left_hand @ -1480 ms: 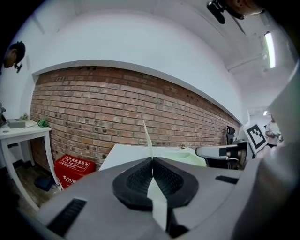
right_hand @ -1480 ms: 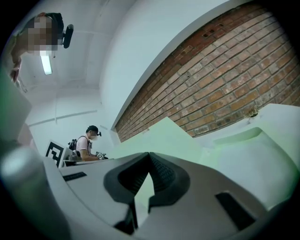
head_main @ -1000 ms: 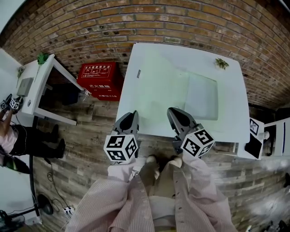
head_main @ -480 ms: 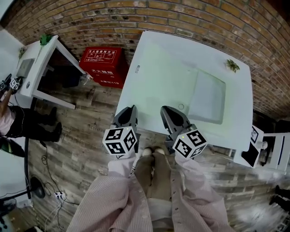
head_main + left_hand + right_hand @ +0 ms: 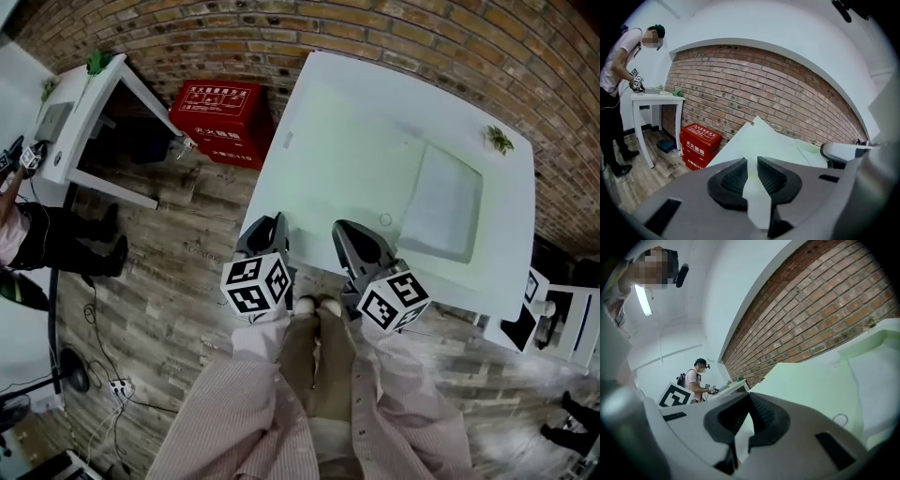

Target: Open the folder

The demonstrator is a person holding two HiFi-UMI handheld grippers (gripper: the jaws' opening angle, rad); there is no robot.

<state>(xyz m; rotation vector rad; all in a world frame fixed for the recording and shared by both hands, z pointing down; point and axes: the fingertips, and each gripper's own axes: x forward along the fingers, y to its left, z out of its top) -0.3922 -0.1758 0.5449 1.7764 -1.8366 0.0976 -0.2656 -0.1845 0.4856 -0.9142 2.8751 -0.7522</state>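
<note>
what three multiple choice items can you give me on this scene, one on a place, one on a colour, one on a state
1. Where does the small green leafy plant sit?
A) at the far right corner of the white rectangular table
B) in the table's middle
C) at the table's near edge

2. What colour is the printed rectangular box standing off the table's left side?
A) blue
B) red
C) yellow

3. How is the pale translucent plastic folder placed?
A) standing upright
B) hanging off the table
C) lying flat on the table

Answers:
1 A, the head view shows it by the far right corner.
2 B, its top and side are red with white print.
3 C, it lies flat on the table's right half.
</note>
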